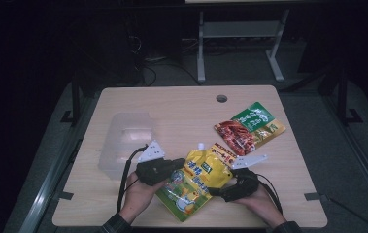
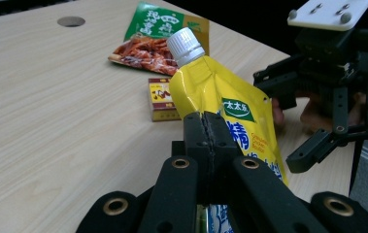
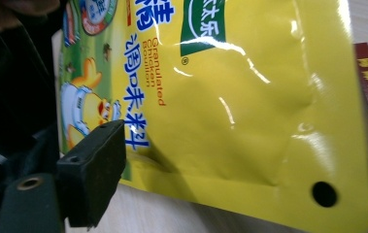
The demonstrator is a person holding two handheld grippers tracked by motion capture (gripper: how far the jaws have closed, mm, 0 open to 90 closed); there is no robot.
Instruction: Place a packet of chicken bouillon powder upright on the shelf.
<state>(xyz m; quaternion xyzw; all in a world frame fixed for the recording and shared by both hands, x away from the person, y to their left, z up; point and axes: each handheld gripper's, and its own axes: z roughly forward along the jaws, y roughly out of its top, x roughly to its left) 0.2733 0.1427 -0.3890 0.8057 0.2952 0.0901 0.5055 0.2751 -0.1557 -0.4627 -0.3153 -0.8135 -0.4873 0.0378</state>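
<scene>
From the high view, I am looking down on a light wooden table [image 1: 172, 104] where my left claw [image 1: 175, 167] is gripping the left edge of a yellow spouted pouch [image 1: 198, 182], which is lying near the front edge between my two hands. My right claw [image 1: 219, 188] is sitting at the pouch's right edge, and I am seeing the pouch overlapping a small red box [image 1: 224, 151] behind it. A green and red snack bag [image 1: 249, 127] is lying farther back on the right, well apart from the claws, and a clear plastic tub [image 1: 123, 143] is standing to the left, just beside my left hand. In the left gripper view, my left claw [image 2: 210, 141] is pinching the pouch [image 2: 220, 92] with its jaws pressed tight together on the edge, and the pouch is tilting up with its white cap [image 2: 185, 46] pointing toward the snack bag [image 2: 159, 36]; the red box [image 2: 162, 99] is resting on the table behind it, and the right claw [image 2: 288, 128] is hovering at the far edge with its jaws spread apart. In the right gripper view, I am seeing the pouch [image 3: 249, 97] up close with a punched hole [image 3: 324, 193] in its corner; one jaw is showing at the lower left, clear of the foil, so this claw is standing open and holding nothing.
</scene>
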